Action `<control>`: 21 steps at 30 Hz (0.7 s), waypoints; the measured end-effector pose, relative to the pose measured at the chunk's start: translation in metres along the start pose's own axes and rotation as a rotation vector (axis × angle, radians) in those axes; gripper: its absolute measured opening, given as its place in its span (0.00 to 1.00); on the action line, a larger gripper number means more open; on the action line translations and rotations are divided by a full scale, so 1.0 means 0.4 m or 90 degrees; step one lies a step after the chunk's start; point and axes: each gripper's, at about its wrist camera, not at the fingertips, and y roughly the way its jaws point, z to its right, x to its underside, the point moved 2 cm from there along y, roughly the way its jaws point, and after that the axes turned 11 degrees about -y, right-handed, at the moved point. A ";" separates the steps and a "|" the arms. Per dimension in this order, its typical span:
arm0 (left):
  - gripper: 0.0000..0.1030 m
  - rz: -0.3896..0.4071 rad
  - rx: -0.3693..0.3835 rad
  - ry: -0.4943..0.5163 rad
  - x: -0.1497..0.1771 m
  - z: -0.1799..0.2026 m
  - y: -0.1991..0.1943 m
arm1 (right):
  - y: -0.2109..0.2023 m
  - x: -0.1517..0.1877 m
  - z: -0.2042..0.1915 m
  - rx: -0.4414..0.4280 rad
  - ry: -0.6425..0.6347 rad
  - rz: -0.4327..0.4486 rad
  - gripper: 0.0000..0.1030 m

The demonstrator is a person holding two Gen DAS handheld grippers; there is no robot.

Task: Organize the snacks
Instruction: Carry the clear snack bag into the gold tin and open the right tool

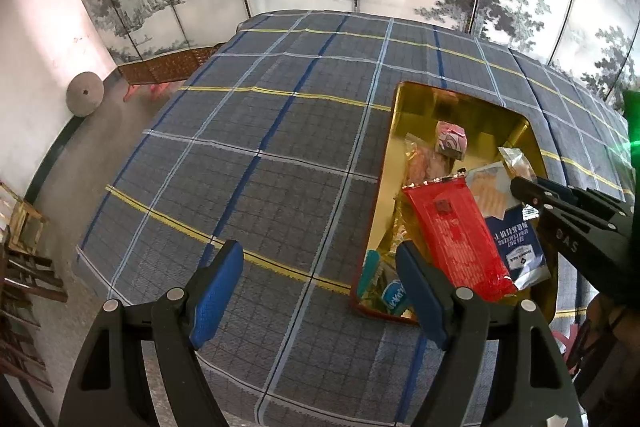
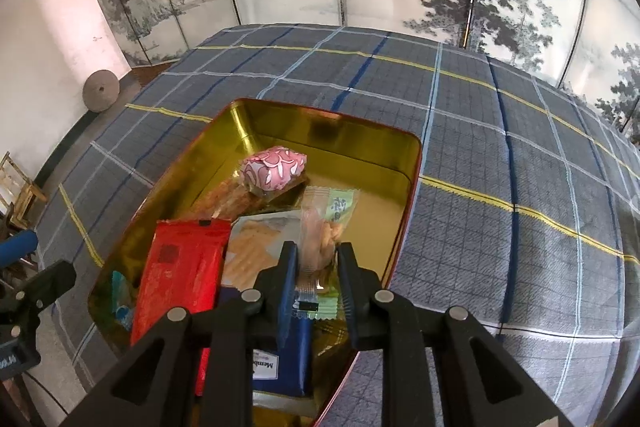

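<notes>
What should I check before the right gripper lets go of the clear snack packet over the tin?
1. Right gripper holds the clear snack packet: ok.
2. Packet is over the gold tin, inside its rim: ok.
3. Bare tin floor beyond the packet for landing: ok.
4. Left gripper open and empty: ok.
5. Left gripper out of the drop path, its right finger at the tin's near corner: ok.
6. Red packet stable, leaning on other snacks: cannot tell.
</notes>
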 end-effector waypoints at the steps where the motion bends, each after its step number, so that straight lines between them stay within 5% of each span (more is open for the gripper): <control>1: 0.74 -0.001 -0.001 0.002 0.002 0.003 0.001 | 0.000 0.000 0.000 0.000 0.000 0.001 0.22; 7: 0.74 -0.005 -0.001 0.004 0.004 0.013 0.000 | -0.003 0.002 -0.003 -0.002 -0.003 0.001 0.24; 12: 0.74 -0.004 -0.003 0.005 0.006 0.014 -0.004 | -0.004 0.011 -0.009 -0.004 0.001 -0.003 0.42; 21: 0.74 -0.001 -0.002 0.005 0.011 0.012 -0.015 | -0.029 0.016 -0.026 0.000 -0.007 0.008 0.55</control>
